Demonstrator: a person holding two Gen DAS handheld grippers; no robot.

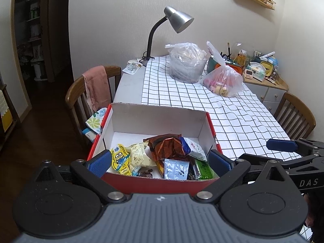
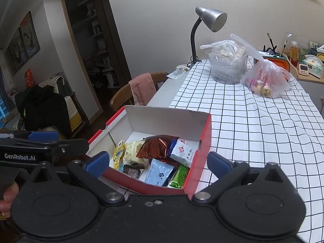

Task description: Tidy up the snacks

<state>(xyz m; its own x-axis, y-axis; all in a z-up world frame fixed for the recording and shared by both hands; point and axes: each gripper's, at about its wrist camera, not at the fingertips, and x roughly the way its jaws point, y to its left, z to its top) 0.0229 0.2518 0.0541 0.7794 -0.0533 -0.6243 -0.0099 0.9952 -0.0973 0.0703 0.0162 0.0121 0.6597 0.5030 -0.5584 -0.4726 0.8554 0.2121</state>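
A red box with a white inside point(image 1: 160, 117) point(image 2: 168, 115) stands at the near end of the table and holds several snack packets: a brown foil bag point(image 1: 167, 146) point(image 2: 155, 146), a yellow Minions packet point(image 1: 120, 159) point(image 2: 119, 151), a light blue sachet point(image 1: 175, 169) point(image 2: 160, 172), a green packet point(image 1: 204, 169) point(image 2: 180, 177). My left gripper point(image 1: 159, 163) is open and empty, held just in front of the box. My right gripper point(image 2: 158, 163) is open and empty, also in front of the box; it shows at the right of the left wrist view point(image 1: 283, 145).
A checked cloth point(image 1: 232, 113) point(image 2: 253, 125) covers the table. At the far end stand a grey desk lamp point(image 1: 176, 19) point(image 2: 210, 18), a clear bag over a bucket point(image 1: 187, 62) point(image 2: 227, 60) and a pink bag of snacks point(image 1: 222, 79) point(image 2: 265, 79). Wooden chairs point(image 1: 89, 93) flank the table.
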